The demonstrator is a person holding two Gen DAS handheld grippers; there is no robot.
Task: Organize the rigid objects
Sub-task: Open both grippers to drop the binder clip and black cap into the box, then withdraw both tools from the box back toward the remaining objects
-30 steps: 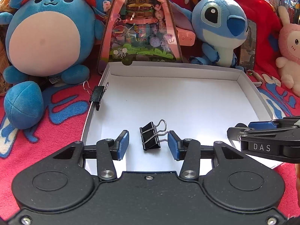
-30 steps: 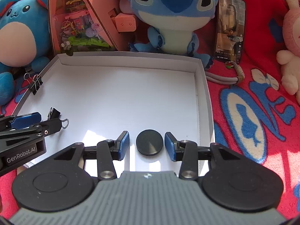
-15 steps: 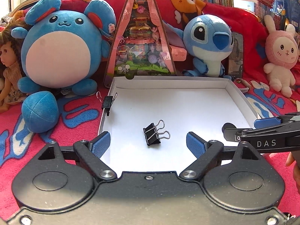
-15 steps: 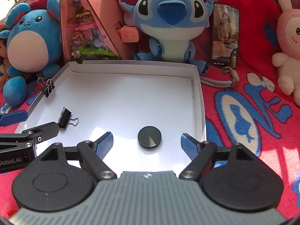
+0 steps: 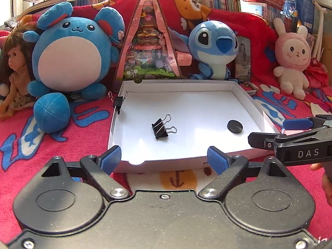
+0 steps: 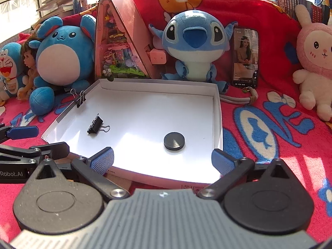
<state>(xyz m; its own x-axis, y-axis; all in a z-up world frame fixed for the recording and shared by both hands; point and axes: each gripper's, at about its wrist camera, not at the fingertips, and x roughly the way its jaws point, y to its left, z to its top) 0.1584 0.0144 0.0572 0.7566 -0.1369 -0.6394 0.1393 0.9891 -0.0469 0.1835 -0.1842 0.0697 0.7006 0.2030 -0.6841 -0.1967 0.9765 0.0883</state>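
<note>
Already dropped flat inside tray: clip beyond left gripper, puck beyond right gripper; left fingers wide, right opening, nothing between.

My left gripper now stands wide open and pulled back past the white tray's near edge, the binder clip left lying free. My right gripper is opening wider, drawn back from the black disc.
</note>
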